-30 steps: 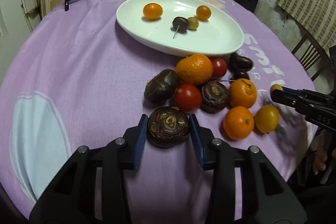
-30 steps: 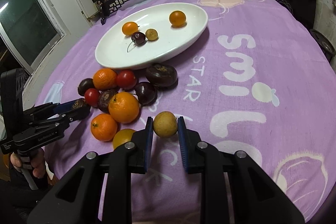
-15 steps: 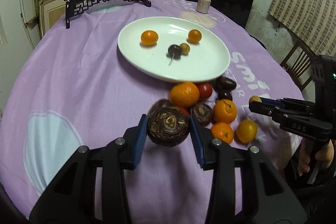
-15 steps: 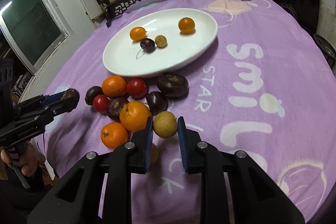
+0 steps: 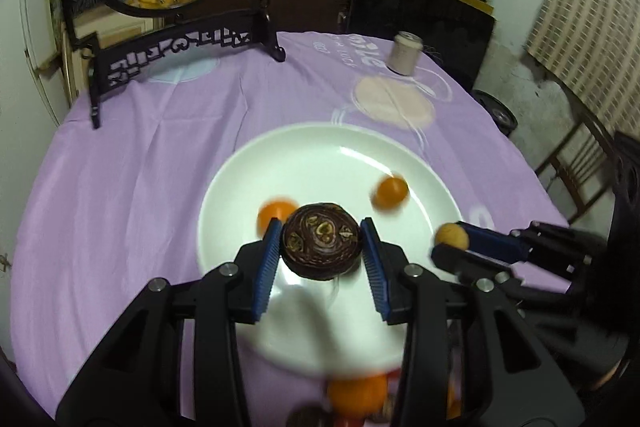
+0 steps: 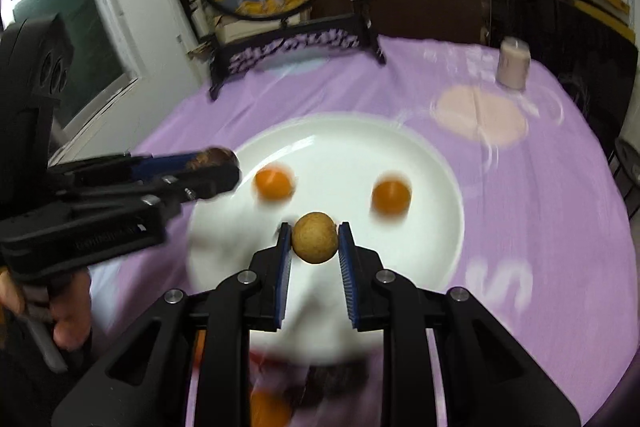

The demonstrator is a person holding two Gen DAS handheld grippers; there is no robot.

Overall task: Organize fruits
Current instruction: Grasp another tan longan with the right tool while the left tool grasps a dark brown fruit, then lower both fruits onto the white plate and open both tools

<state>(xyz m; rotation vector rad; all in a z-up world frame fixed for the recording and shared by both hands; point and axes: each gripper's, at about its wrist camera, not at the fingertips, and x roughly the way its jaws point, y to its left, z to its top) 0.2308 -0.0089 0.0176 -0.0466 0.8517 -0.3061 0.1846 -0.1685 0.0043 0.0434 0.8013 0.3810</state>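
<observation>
The left gripper (image 5: 321,247) is clamped on a dark brown, wrinkled round fruit (image 5: 321,245), its blue pads (image 5: 267,263) pressing on the fruit's two flanks at its widest part. The right gripper (image 6: 313,241) is closed nearly to its limit on a small tan round fruit (image 6: 314,237), also pinched across its middle. Both fruits hang above the white oval plate (image 5: 240,171), the dark one over its near left part, the tan one nearer its right rim. Two small orange fruits, one toward the left (image 5: 275,214) and one toward the right (image 5: 390,191), already lie in the plate, which sits mid-tabletop on the purple cloth (image 5: 120,187). The dark fruit looks stiff-shelled and light; its wrinkles should help the hold. The tan one looks smooth, light and apt to roll, so a low release seems wise.
</observation>
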